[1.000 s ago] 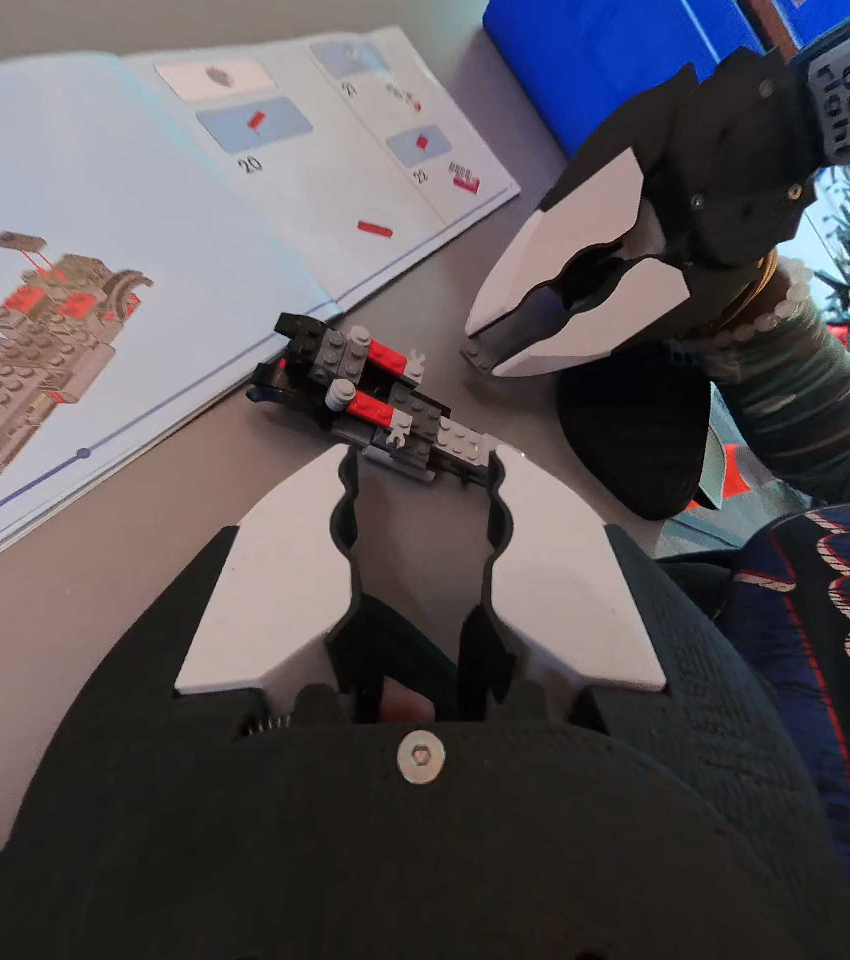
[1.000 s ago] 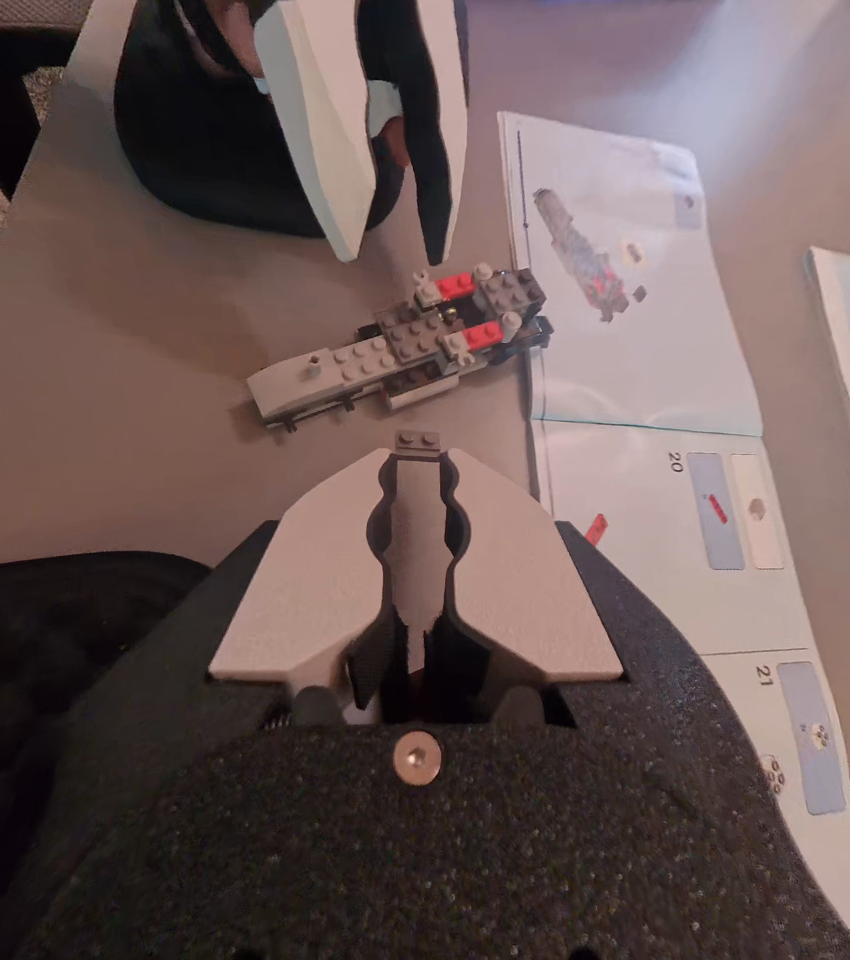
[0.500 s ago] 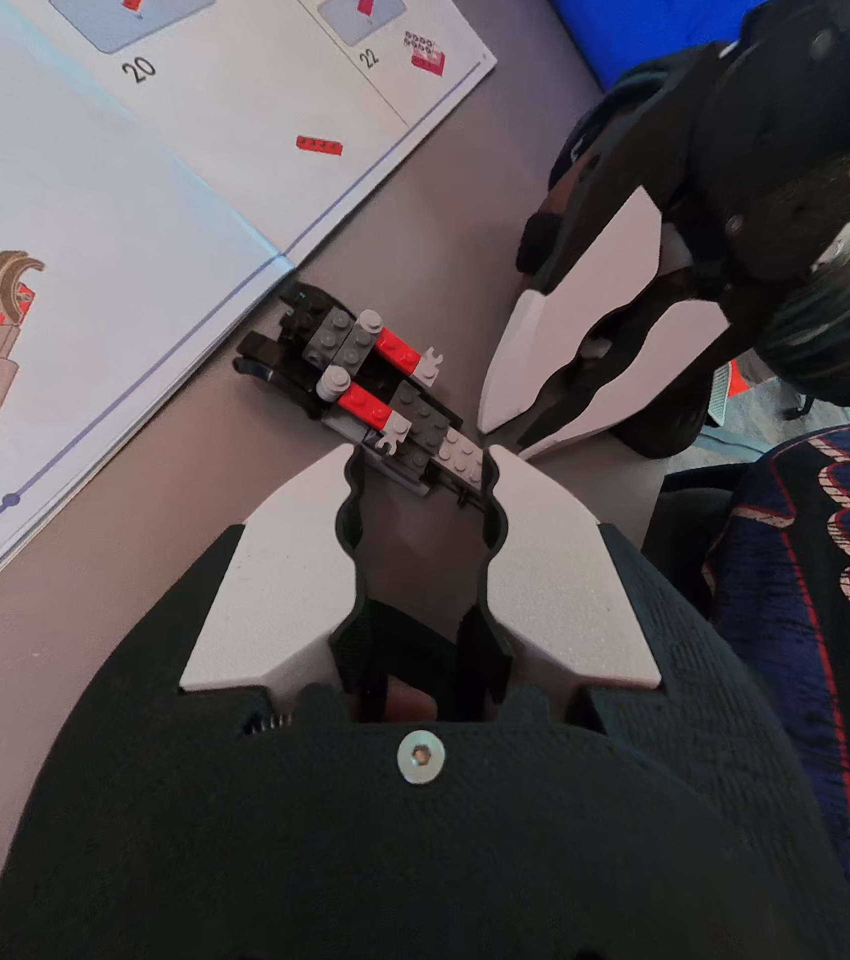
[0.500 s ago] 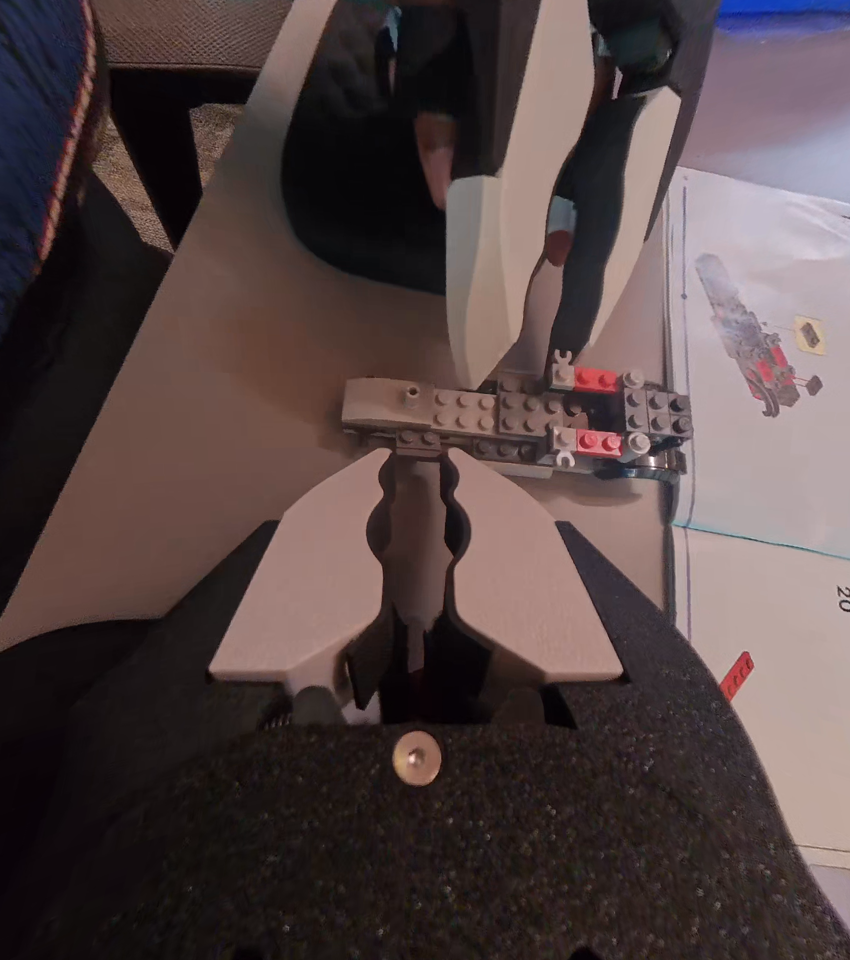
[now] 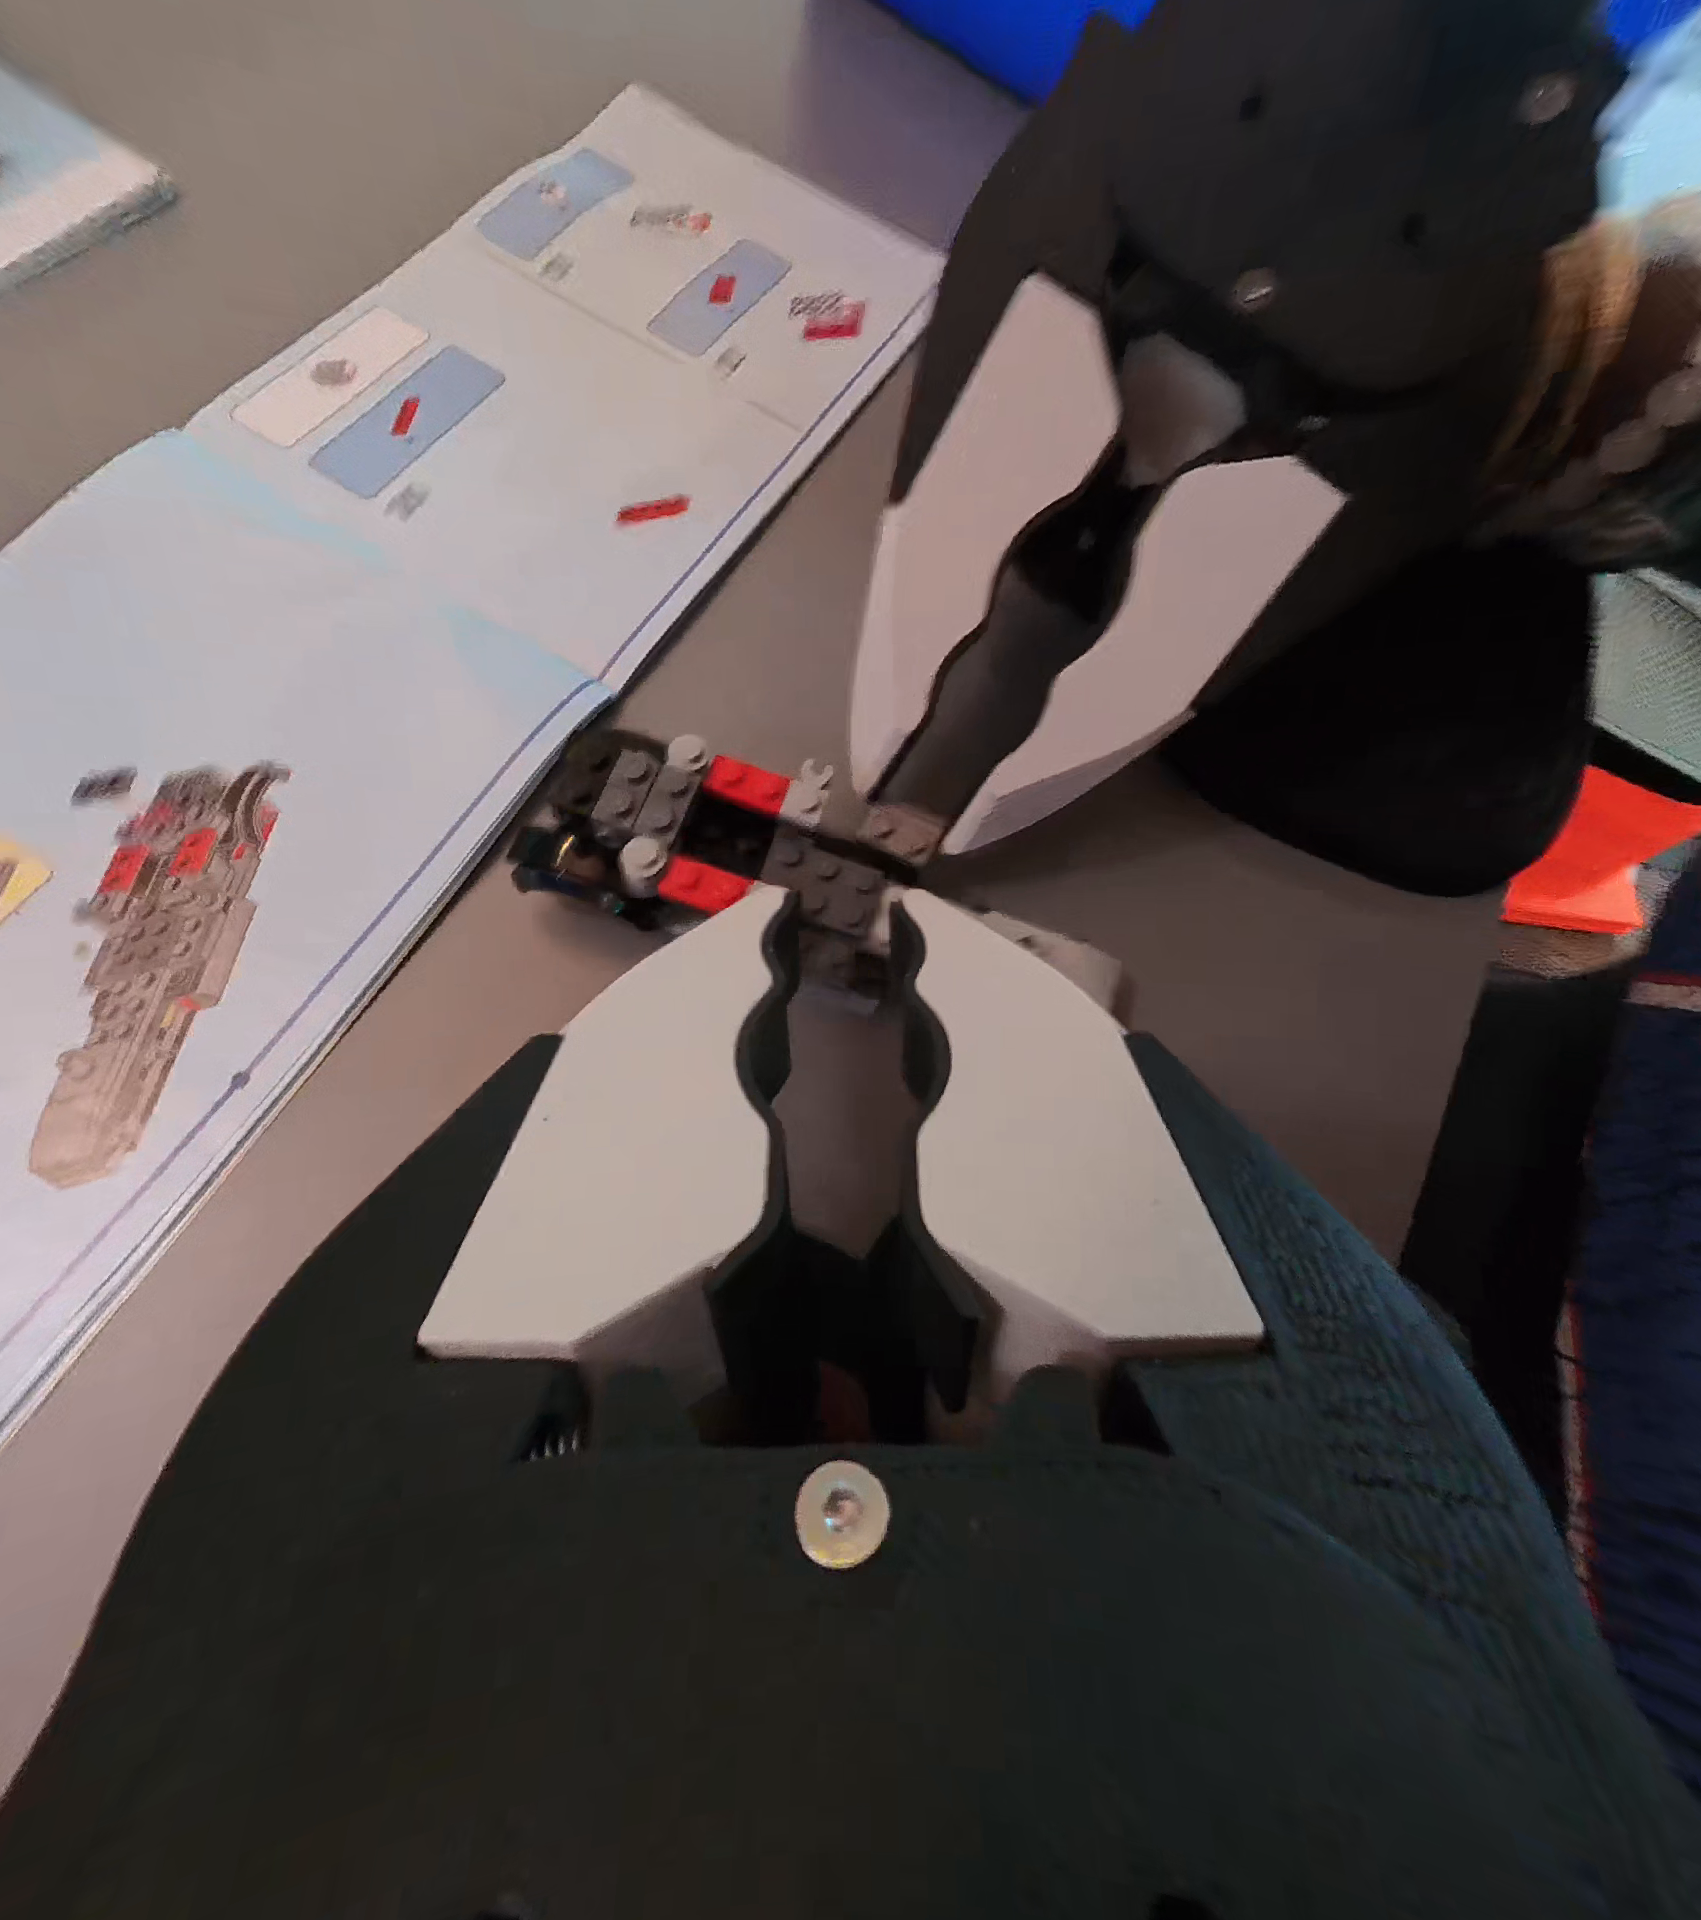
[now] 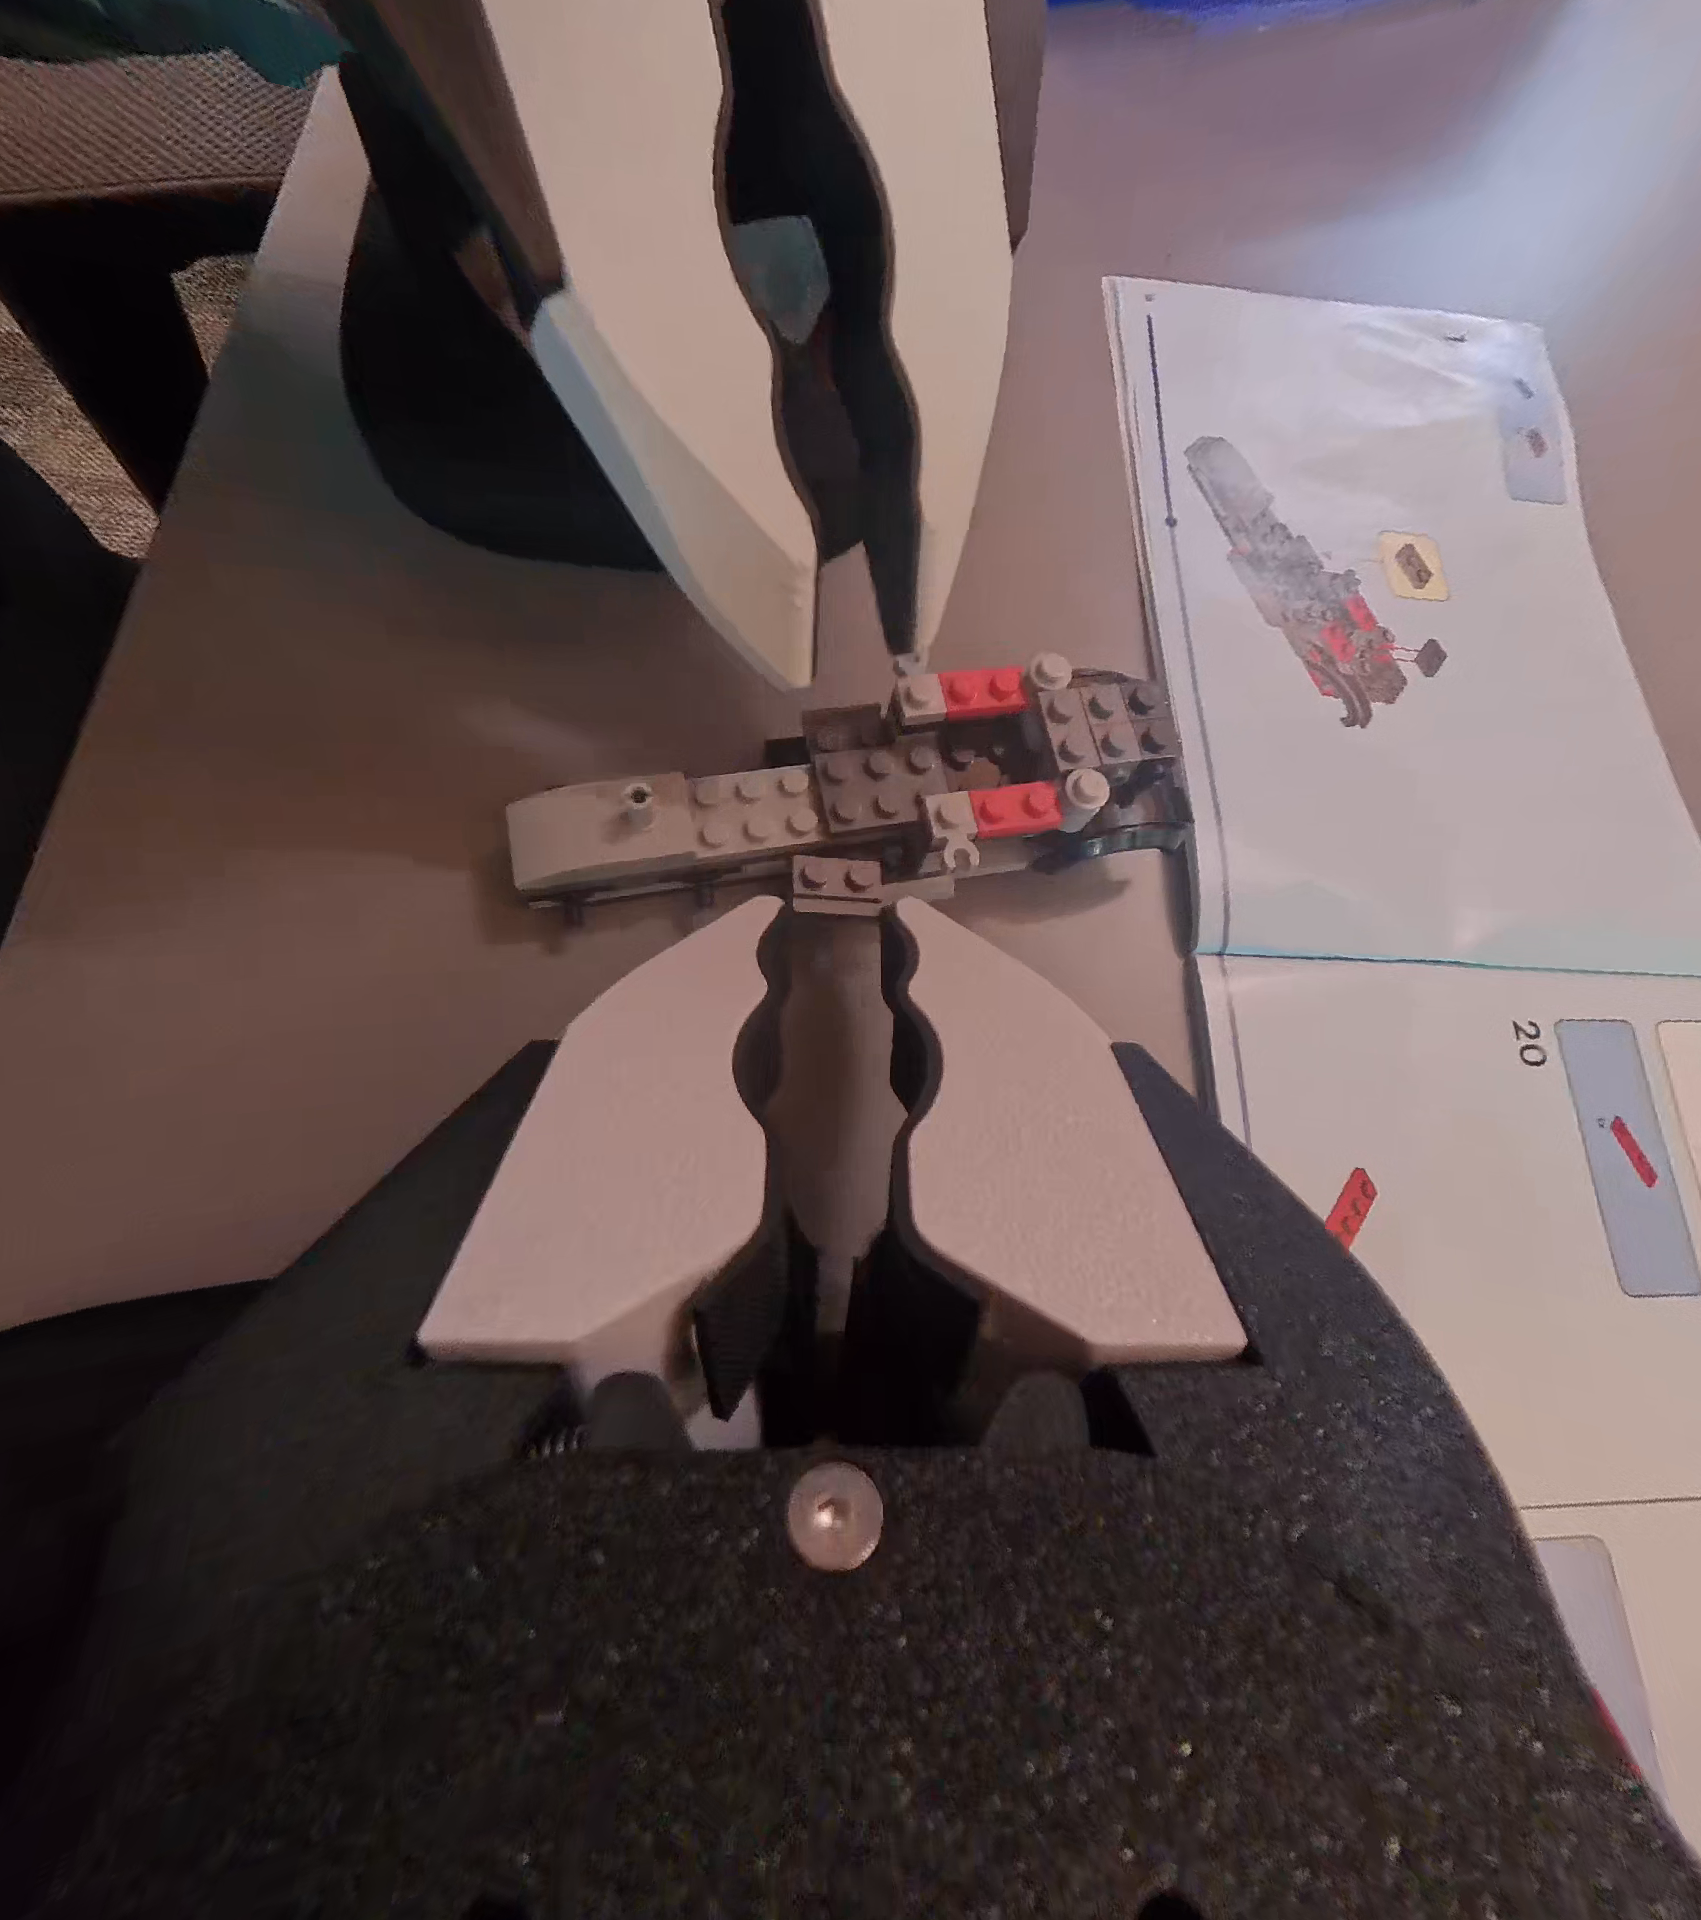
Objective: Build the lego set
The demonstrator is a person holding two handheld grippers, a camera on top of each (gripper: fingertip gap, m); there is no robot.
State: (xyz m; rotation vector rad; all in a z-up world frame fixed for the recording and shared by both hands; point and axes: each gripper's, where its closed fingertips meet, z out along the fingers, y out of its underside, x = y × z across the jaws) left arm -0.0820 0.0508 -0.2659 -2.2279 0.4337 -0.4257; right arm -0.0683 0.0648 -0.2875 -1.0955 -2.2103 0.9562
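Booklet (image 5: 233, 665) lies left on the desk (image 6: 326, 790), the model (image 6: 825, 800) beside its edge, and now the left gripper (image 5: 841, 914) has clamped onto it while the right gripper (image 6: 838, 909) presses its pinched plate (image 6: 835, 883) against its side.

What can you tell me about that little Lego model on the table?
The model is a long, flat plastic craft lying on the grey table: a smooth light grey nose, studded dark grey middle, and two red bricks ahead of a dark tail that meets the booklet. The left gripper pinches its middle. The right gripper holds a small grey plate against its side.
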